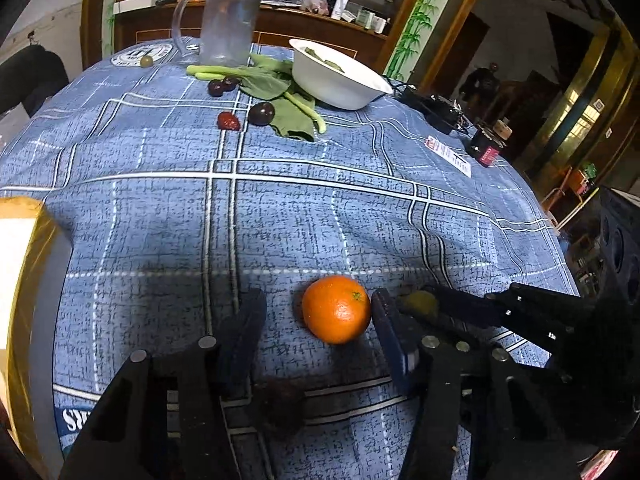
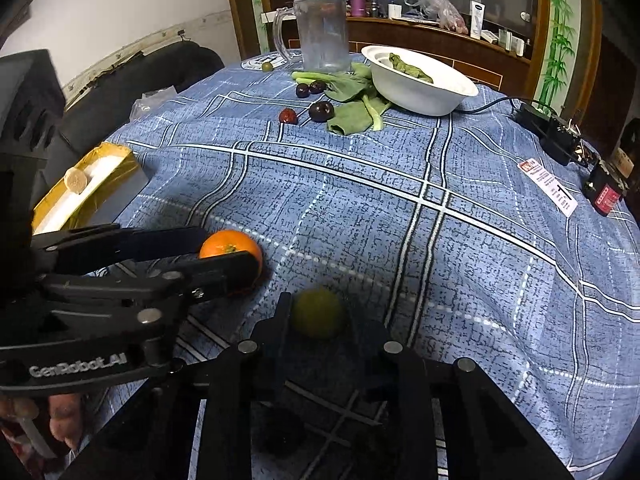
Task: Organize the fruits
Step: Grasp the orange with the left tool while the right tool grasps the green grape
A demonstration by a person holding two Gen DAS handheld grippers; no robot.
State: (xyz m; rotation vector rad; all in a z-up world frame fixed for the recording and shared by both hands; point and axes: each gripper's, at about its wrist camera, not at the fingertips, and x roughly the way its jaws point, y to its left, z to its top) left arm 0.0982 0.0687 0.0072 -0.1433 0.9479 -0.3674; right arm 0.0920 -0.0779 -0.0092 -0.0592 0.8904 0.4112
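An orange [image 1: 336,308] lies on the blue checked tablecloth [image 1: 280,208], between the fingers of my left gripper [image 1: 316,304]. Its right finger [image 1: 386,328] sits against the orange and its left finger [image 1: 244,320] stands off with a gap, so it is open. My right gripper [image 2: 319,305] is shut on a small green fruit [image 2: 318,312] just above the cloth. The left wrist view shows that green fruit [image 1: 420,304] in the right gripper [image 1: 424,300], close beside the orange. The right wrist view shows the left gripper [image 2: 228,250] around the orange [image 2: 230,248].
At the back stand a white bowl [image 2: 420,84] holding a leaf, a clear pitcher [image 2: 322,36], leafy greens [image 2: 356,104], dark plums [image 2: 321,112], a red fruit [image 2: 288,116] and a small green fruit [image 2: 267,67]. A yellow-edged box [image 2: 92,188] sits left, a black adapter [image 2: 552,132] right.
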